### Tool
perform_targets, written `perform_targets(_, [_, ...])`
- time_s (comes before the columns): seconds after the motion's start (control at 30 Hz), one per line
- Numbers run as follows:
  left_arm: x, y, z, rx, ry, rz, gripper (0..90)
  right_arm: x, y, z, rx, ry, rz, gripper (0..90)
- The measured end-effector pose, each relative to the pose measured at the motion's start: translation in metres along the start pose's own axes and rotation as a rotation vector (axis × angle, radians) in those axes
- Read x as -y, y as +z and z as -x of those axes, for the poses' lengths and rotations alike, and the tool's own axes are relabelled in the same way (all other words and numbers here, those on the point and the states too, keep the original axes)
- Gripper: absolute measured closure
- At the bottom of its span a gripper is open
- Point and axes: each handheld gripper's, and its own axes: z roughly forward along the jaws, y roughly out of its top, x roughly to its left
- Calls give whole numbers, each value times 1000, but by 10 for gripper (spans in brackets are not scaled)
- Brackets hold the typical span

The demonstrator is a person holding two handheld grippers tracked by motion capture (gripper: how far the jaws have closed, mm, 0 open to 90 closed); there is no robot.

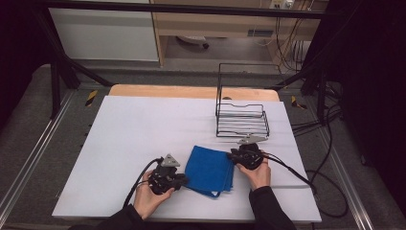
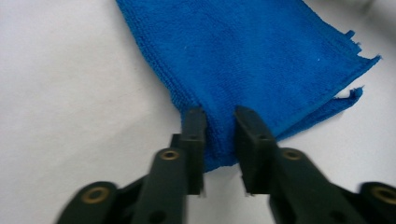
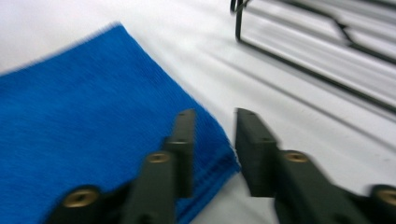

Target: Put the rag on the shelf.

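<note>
Jaws of the left gripper (image 2: 219,140) stand slightly apart astride the blue cloth's (image 1: 209,170) 8 o'clock corner. The right gripper (image 3: 214,140), likewise parted, straddles its 2 o'clock corner. Wire rack (image 1: 241,115) sits at 12 o'clock on the tabletop (image 1: 139,134).

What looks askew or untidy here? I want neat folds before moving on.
The folded blue cloth lies skewed to the table edges, and its layers don't line up: a lower layer's corner pokes out. The wire rack looks fine.
</note>
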Motion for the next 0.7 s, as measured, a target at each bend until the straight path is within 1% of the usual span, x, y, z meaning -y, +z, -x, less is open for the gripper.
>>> perform_targets(0.07, [0,-4,-3,-13,15,12,630,2,-12,-5,-15,9,47,546])
perform_targets(0.1, [0,-6,-4,-15,13,20,590,3,-18,-9,-27,16,65,517])
perform_targets(0.13, [1,-8,-7,-18,16,24,562,5,-25,-13,-47,28,70,496])
perform_targets(0.17, [1,-10,-9,-25,13,32,529,8,-30,-17,-69,30,77,475])
perform_targets(0.2, [1,-11,-11,-30,13,35,490,12,-36,-21,-84,33,78,459])
perform_targets(0.27, [2,-16,-17,-40,7,41,422,21,-44,-29,-100,39,64,438])
perform_targets(0.33, [3,-21,-22,-57,10,46,373,29,-47,-37,-106,42,43,423])
perform_targets(0.37, [4,-23,-24,-64,13,49,357,32,-48,-40,-107,47,30,412])
perform_targets(0.43, [7,-27,-29,-73,2,63,338,39,-46,-47,-93,61,6,375])
perform_targets(0.5, [8,-31,-33,-78,-9,74,325,43,-42,-51,-89,58,-21,340])
perform_targets(0.53, [9,-33,-35,-82,-13,76,321,44,-39,-53,-81,68,-31,334])
perform_targets(0.63, [9,-37,-39,-87,-29,96,318,47,-31,-59,-92,96,-46,335])
perform_targets(0.67, [9,-37,-40,-86,-30,97,318,48,-29,-62,-87,88,-61,334])
perform_targets(0.7, [9,-38,-41,-88,-28,97,318,48,-26,-67,-67,65,-77,329])
